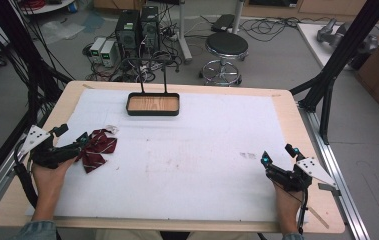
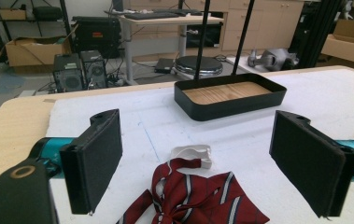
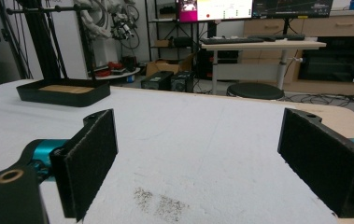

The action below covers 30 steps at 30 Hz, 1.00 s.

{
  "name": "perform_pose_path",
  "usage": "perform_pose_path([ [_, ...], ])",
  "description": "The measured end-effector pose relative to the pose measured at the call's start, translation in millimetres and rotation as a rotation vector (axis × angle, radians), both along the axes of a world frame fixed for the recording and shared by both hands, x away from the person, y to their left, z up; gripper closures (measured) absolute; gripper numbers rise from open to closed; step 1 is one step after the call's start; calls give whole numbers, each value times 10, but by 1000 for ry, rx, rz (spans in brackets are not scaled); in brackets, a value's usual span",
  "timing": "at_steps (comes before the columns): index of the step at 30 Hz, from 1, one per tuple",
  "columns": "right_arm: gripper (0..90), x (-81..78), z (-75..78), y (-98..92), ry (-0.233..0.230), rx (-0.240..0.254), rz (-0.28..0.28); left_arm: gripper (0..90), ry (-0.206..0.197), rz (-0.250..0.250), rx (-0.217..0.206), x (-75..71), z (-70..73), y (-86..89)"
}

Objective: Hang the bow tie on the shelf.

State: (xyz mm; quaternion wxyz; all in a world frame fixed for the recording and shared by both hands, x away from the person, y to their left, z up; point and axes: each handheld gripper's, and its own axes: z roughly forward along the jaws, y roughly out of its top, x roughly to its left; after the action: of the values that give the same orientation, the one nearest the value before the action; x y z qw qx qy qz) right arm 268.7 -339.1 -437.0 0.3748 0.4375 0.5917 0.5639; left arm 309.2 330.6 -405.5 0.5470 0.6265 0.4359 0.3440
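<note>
A dark red striped bow tie (image 1: 97,148) with a white strap lies on the white mat (image 1: 187,155) near the table's left edge. The left gripper (image 1: 75,145) sits right at it, jaws spread wide with the bow between them, not clamping. Farther back stands a black tray (image 1: 153,104) with a wooden floor. The right gripper (image 1: 278,159) rests well apart at the right, jaws also released, above a dark smudge (image 3: 163,201).

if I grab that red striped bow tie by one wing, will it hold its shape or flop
Likely flop: the bow tie looks like soft folded fabric lying creased on the white mat. Its white strap would probably dangle. It seems light, so the open left gripper should lift it easily.
</note>
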Motion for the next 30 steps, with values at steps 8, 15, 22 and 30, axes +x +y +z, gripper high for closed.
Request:
perform_pose_path([
  [8, 111, 0, 3, 14, 0, -6, 3, 174, -4, 1, -1, -8, 4, -3],
  [15, 111, 6, 6, 23, 15, -10, 8, 175, -12, 7, -5, -35, 12, 14],
  [22, 111, 11, 3, 24, 16, -10, 9, 176, -13, 11, -5, -38, 8, 21],
  [30, 111, 12, 2, 26, 16, -11, 8, 176, -8, 16, 4, -36, 2, 25],
])
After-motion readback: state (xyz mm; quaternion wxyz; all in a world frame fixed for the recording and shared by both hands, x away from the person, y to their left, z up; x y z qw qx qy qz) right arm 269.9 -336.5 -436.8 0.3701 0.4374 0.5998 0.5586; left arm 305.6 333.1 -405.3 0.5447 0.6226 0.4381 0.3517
